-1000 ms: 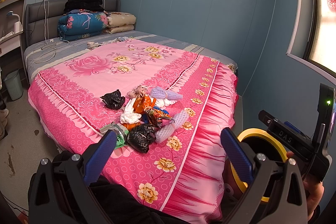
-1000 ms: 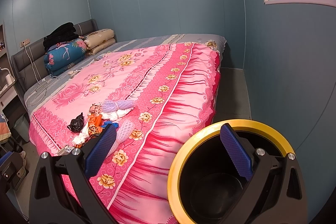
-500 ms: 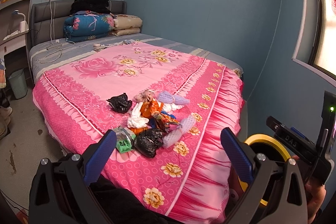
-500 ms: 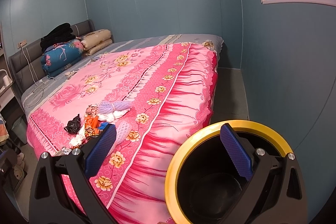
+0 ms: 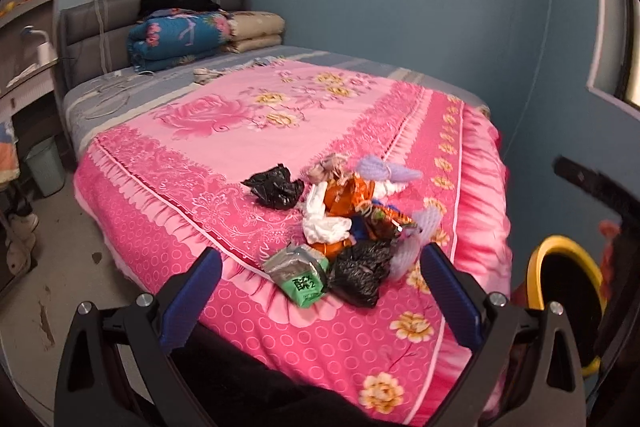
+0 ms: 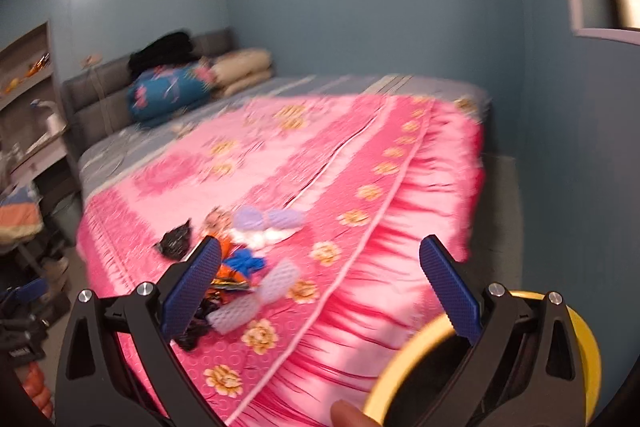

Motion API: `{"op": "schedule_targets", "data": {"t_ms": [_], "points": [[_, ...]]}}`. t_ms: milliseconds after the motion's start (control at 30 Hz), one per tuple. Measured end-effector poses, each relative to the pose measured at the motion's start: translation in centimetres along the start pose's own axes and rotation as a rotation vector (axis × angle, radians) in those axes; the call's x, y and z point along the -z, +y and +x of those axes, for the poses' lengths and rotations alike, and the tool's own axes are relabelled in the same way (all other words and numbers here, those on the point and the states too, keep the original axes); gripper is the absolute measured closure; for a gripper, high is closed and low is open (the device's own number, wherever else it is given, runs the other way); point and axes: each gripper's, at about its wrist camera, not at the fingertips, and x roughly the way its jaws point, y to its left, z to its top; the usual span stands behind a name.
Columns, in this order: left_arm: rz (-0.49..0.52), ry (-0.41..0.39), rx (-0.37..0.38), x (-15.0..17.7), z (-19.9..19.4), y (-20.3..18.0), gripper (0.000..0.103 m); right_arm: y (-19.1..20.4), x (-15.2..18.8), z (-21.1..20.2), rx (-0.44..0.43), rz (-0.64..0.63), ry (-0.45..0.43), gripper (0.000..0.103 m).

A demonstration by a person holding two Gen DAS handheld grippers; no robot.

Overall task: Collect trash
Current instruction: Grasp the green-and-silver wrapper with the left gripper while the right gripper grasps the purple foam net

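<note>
On the near right corner of the bed point(image 5: 248, 131), the trash pile point(image 5: 344, 223) sits close to the mattress edge: two crumpled black bags, white tissue, orange wrappers, lavender foam netting and a green packet point(image 5: 298, 273) at the near side. I read both tongs as released — the left gripper point(image 5: 318, 277) and the right gripper point(image 6: 318, 277) each show blue pads spread wide with nothing between them. The yellow-rimmed bin point(image 5: 564, 301) stands on the floor to the right of the bed, below the pile and apart from it.

Failure modes, in my judgement:
- The pile is loose and mixed. A single closure on one bag may drag neighbouring wrappers over the bed edge onto the floor.
- The foam netting and tissue are soft and light, so a shallow pinch may slip off.
- The right view is motion-blurred, and depth to the bin rim cannot be trusted from it; a release there may miss.
- The pink bedspread point(image 6: 360, 167) may be caught along with an item if the pads descend too far.

Legible writing: the green packet carries dark printed characters, but I cannot read them — no brand is identifiable.
</note>
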Motion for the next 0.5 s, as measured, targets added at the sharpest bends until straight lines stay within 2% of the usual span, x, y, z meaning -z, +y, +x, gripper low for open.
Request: {"op": "schedule_targets", "data": {"t_ms": [133,233,367,500], "points": [[0.057,0.062,0.018,0.9,2.4,1.7,0.007,0.9,-1.0,3.9,-0.102,-0.02,0.109,0.008],[0.064,0.109,0.011,1.6,4.5,3.0,0.007,2.3,-1.2,6.9,-0.095,-0.058,0.17,0.008],[0.019,0.191,0.057,1.7,7.6,4.3,0.007,2.9,-1.8,11.6,-0.098,-0.047,0.279,0.008],[0.007,0.221,0.082,1.5,9.9,4.6,0.007,2.8,-2.4,16.4,-0.08,-0.013,0.354,0.008]]}}
